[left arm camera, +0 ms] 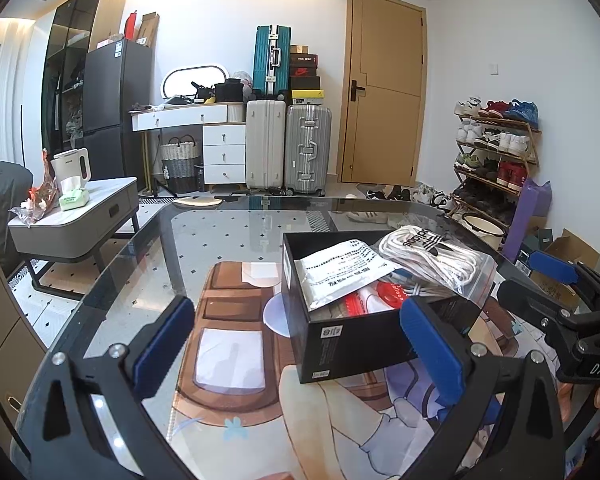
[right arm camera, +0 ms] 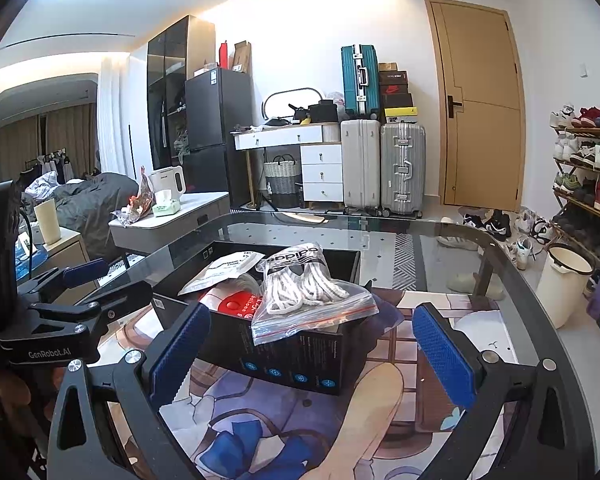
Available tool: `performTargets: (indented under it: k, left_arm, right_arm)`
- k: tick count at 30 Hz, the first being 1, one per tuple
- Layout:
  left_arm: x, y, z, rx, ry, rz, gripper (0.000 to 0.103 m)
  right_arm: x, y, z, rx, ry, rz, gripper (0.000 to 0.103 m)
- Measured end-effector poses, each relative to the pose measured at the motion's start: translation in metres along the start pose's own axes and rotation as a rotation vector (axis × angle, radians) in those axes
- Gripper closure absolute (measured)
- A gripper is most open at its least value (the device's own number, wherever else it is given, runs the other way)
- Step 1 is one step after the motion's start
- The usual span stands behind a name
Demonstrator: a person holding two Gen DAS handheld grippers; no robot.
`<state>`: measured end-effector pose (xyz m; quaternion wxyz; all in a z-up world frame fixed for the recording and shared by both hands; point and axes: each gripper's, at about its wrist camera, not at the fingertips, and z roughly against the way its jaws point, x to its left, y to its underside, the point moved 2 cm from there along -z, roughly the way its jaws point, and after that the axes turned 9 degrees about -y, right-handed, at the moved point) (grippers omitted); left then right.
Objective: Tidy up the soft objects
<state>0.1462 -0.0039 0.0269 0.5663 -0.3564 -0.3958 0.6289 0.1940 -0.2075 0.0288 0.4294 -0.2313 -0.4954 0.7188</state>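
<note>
A black open box [left arm camera: 356, 340] [right arm camera: 300, 360] sits on the glass table over a printed mat. Inside lie a white printed pouch [left arm camera: 340, 272] [right arm camera: 224, 268] and a red-and-white pack [left arm camera: 380, 300] [right arm camera: 236, 304]. A clear zip bag of white laces [left arm camera: 436, 260] [right arm camera: 304, 292] rests across the box's rim, partly overhanging. My left gripper [left arm camera: 296, 348] is open, its right pad against the box's near corner. My right gripper [right arm camera: 312, 348] is open, straddling the box's near side. Each view also shows the other gripper at its edge [left arm camera: 556, 280] [right arm camera: 84, 280].
The glass table [left arm camera: 220, 232] [right arm camera: 420, 248] has curved edges. A low side table [left arm camera: 76, 220] with a kettle and tissues stands to the left. Suitcases [left arm camera: 288, 148], a desk, a door, a shoe rack [left arm camera: 496, 152] and a white bucket [right arm camera: 564, 284] lie beyond.
</note>
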Motion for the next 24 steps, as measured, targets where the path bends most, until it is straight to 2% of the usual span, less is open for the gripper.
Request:
performTargets:
  k: [24]
  left_arm:
    - [-0.0024, -0.0007, 0.001, -0.002, -0.001, -0.011, 0.0]
  right_arm:
    - [0.0003, 0.0006, -0.001, -0.001, -0.001, 0.0, 0.0]
